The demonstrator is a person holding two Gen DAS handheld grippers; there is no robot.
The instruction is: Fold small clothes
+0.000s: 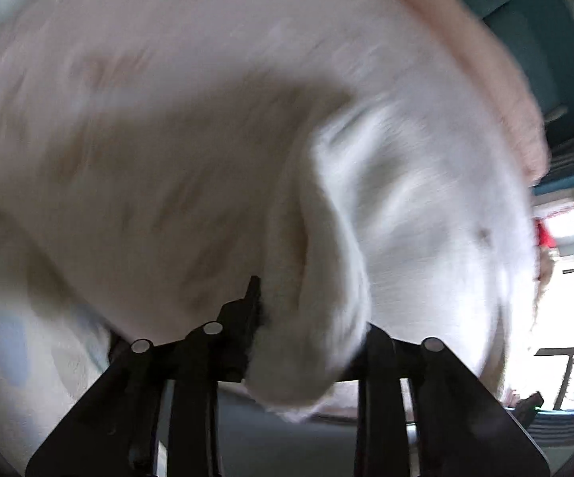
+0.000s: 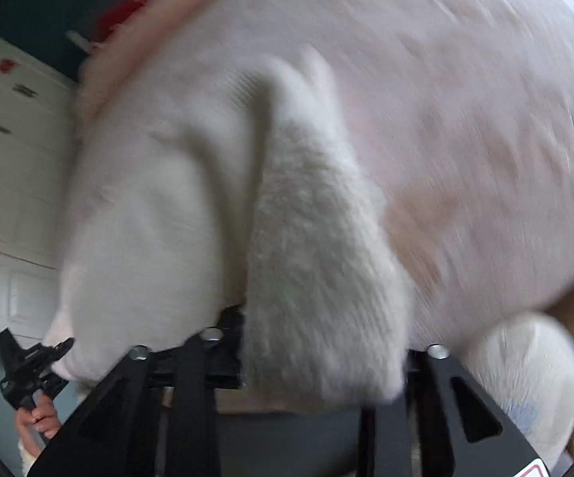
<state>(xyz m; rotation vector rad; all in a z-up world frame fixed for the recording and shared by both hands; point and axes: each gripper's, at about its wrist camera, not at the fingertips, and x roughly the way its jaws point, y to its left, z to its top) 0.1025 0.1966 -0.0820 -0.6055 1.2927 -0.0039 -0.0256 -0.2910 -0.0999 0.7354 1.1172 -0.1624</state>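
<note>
A white fleecy garment with a pink edge fills both views, lifted and blurred by motion. In the left wrist view my left gripper (image 1: 310, 342) is shut on a bunched fold of the white garment (image 1: 191, 127). In the right wrist view my right gripper (image 2: 318, 342) is shut on another fold of the garment (image 2: 426, 99), which hangs over its fingers. The left gripper (image 2: 44, 351) also shows at the lower left of the right wrist view, clamped on the garment's far edge, with a hand under it.
White cabinet doors (image 2: 12, 167) with red stickers stand at the left. A dark teal wall (image 1: 541, 55) is at the upper right, a bright window (image 1: 573, 286) below it. A grey floor (image 2: 287, 441) lies underneath.
</note>
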